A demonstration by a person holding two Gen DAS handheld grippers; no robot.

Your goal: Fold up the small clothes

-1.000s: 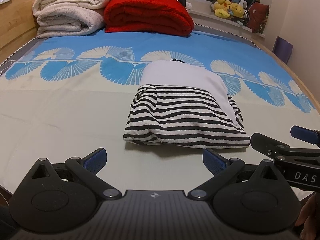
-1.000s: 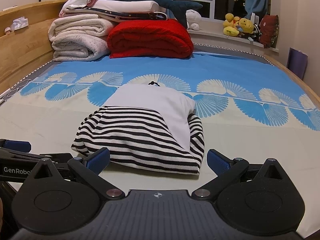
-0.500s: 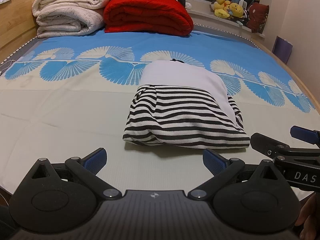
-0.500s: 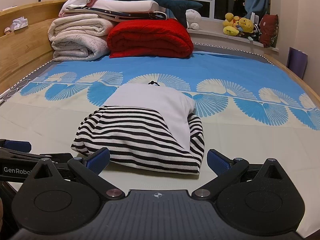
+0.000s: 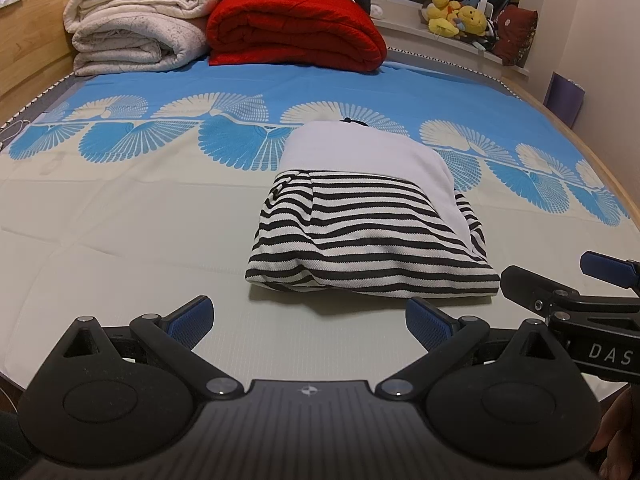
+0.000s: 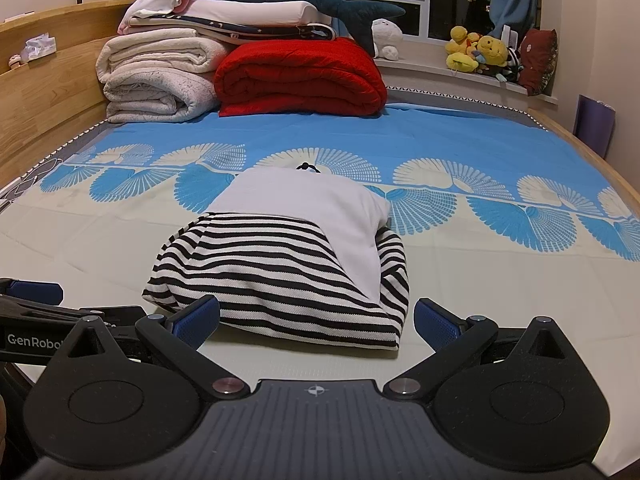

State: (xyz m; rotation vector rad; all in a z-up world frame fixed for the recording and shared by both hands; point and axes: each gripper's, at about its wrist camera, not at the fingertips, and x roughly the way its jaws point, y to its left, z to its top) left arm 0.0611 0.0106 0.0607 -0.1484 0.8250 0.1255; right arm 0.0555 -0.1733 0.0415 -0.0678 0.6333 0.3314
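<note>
1. Nearest the lens in the left wrist view, the left gripper (image 5: 308, 316) has its blue-padded jaws spread wide, holding nothing, above the pale mat at about 6 o'clock.
2. The right gripper (image 6: 316, 318) is likewise spread wide and empty; its left pad sits just in front of the garment's near edge, though contact cannot be told.
3. Just beyond both lies the black-and-white striped knit garment with a white panel (image 5: 368, 240), folded into a compact bundle on the bed at 12 o'clock from the left gripper.
4. Judged from its tidy shape, the folding of this piece looks finished or nearly so. A next move would call either for one last fold from the near edge or for lifting the bundle aside; both need the jaws to close on the thick near hem.
5. The bundle rests on a cream and blue fan-patterned bed cover (image 6: 500, 208), flat and smooth.
6. Farther off, at 11 to 12 o'clock, sit a folded red blanket (image 6: 300, 76), rolled cream blankets (image 6: 156, 76), a dark blue plush shark (image 6: 304, 0) and yellow plush toys (image 6: 476, 50) on the window ledge.
</note>
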